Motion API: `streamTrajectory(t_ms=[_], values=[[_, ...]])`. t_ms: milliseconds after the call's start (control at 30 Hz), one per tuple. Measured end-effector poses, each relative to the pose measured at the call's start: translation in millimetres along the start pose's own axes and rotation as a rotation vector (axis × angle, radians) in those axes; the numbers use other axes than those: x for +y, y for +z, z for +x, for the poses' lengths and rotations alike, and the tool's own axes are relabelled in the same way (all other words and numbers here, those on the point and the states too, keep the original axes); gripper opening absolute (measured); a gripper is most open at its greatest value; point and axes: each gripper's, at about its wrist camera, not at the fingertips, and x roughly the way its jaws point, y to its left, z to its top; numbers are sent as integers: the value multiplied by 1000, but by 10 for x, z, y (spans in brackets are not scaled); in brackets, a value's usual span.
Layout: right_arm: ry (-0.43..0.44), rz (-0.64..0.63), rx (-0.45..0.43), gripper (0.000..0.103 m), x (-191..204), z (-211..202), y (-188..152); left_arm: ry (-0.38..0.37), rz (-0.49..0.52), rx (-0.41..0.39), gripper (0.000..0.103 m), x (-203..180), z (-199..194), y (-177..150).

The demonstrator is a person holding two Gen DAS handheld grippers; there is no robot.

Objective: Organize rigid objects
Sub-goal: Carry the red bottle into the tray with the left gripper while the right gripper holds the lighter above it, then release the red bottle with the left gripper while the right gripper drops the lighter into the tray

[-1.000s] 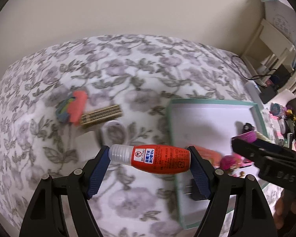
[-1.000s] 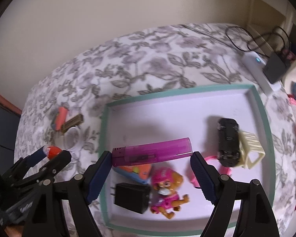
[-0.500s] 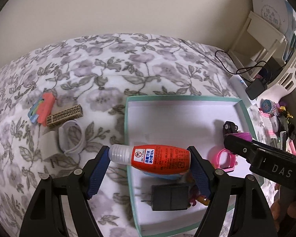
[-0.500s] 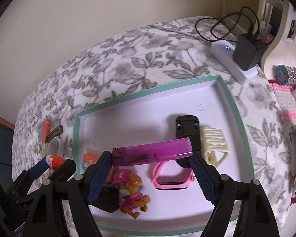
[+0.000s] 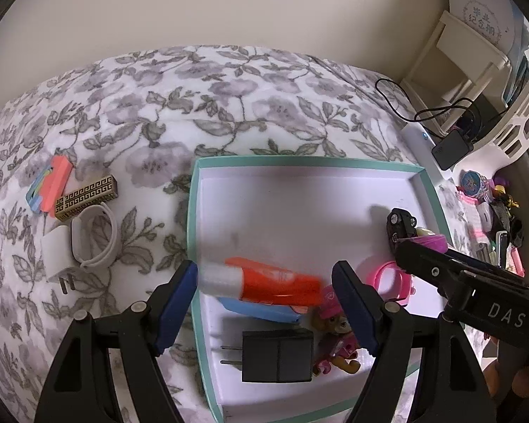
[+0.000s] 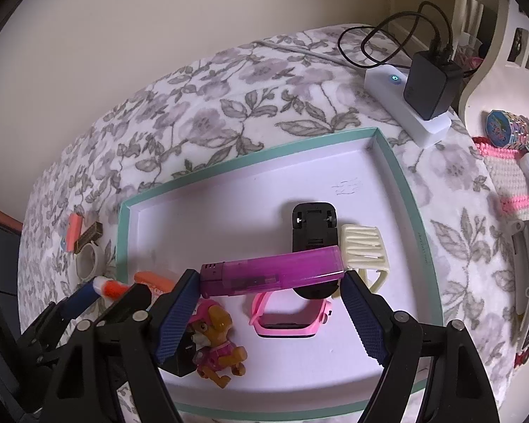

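1. A white blanket printed with grey flowers point(image 5: 264, 105) covers the surface; on it lies a shallow white cardboard tray with a teal rim point(image 5: 299, 161), seen from above by both wrist cameras.
2. The right gripper point(image 6: 268, 276) hangs over the tray, its blue pads clamped end to end on a translucent purple plastic lighter point(image 6: 275, 273) held crosswise above the tray floor.
3. The left gripper point(image 5: 264, 271) points down over the tray's left rim; an orange squeeze bottle with a white cap point(image 5: 271, 282) sits tilted and blurred between its pads, white end near the left pad; whether the pads press on it cannot be told.
4. Inside the tray: a black plug adapter point(image 5: 277, 356) at the near edge; a pink plastic wristwatch point(image 6: 289, 320); a black toy car point(image 6: 314, 232) on its roof, touching a cream plastic hair claw point(image 6: 365, 250); a small brown dog figure in pink point(image 6: 217, 345).
5. Outside, left of the tray: a white silicone wristband point(image 5: 95, 236) beside a white wall plug point(image 5: 54, 250); a black bar with a gold key pattern point(image 5: 86, 201); a coral and blue block point(image 5: 51, 185).
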Motion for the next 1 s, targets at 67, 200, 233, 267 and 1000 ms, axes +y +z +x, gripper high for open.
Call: streamTrajectory(t_ms=[67, 200, 233, 267, 1000], values=[[0, 1, 1, 83, -1, -1, 0, 3, -3, 4, 79, 16, 5, 0], [-6, -3, 2, 83, 8, 5, -2, 18, -15, 10, 79, 56, 12, 1], [-7, -3, 1, 83, 9, 6, -2, 27, -20, 9, 79, 68, 12, 3], [-8, -3, 1, 83, 8, 8, -2, 33, -24, 8, 79, 81, 8, 5], [-32, 10, -51, 103, -29, -22, -9, 182, -183, -41, 96, 532, -121, 53]])
